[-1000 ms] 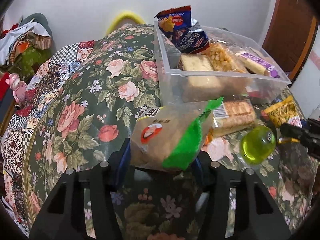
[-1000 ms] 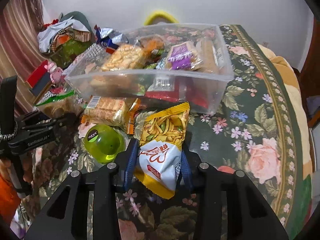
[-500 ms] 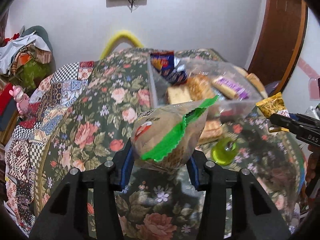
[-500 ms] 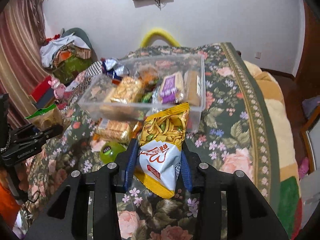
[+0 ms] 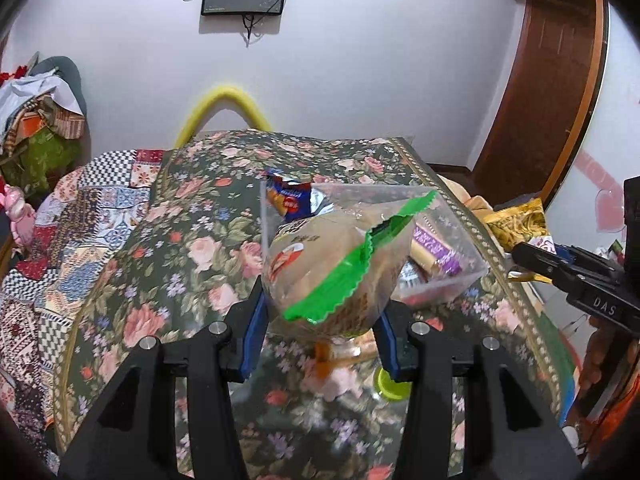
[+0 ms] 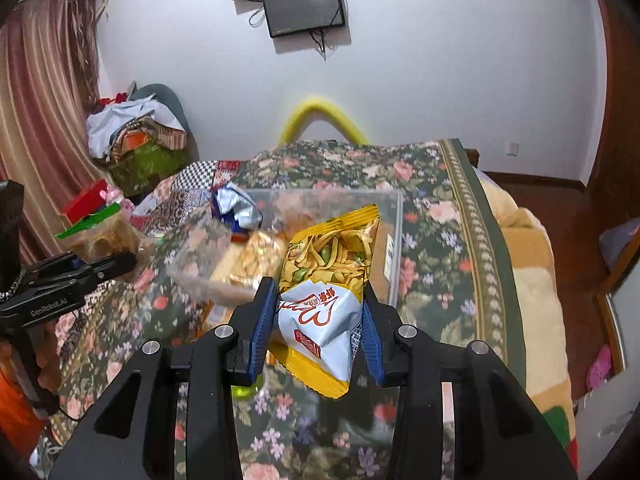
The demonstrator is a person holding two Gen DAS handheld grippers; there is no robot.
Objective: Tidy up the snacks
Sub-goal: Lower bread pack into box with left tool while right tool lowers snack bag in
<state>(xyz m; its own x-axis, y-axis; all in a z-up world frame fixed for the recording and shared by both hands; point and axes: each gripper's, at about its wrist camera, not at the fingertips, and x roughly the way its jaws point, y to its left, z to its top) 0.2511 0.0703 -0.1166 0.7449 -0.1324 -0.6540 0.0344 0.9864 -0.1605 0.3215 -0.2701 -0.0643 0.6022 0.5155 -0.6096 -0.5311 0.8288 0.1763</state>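
Bread-coloured snack in a clear wrapper with a green zigzag edge [image 5: 332, 276] fills my left claw [image 5: 320, 320]: the blue pads are closed against its two sides and it hangs clear of the flowered dark-green tablecloth [image 5: 160, 280]. Beyond it sits the clear plastic tub [image 5: 460, 240], already loaded with a purple-wrapped bar and a blue packet. A yellow-green round thing lies on the cloth below, partly hidden.

From the right wrist, my right claw [image 6: 318, 320] is clamped on a yellow and white crisp packet [image 6: 324, 300], lifted above the cloth with the tub [image 6: 394, 232] just behind it. My left claw [image 6: 100, 268] shows at the left edge with its load.

I judge this the carry step: both packets are up and must go forward over the tub rim, then each claw lets go, one after the other to avoid crowding.
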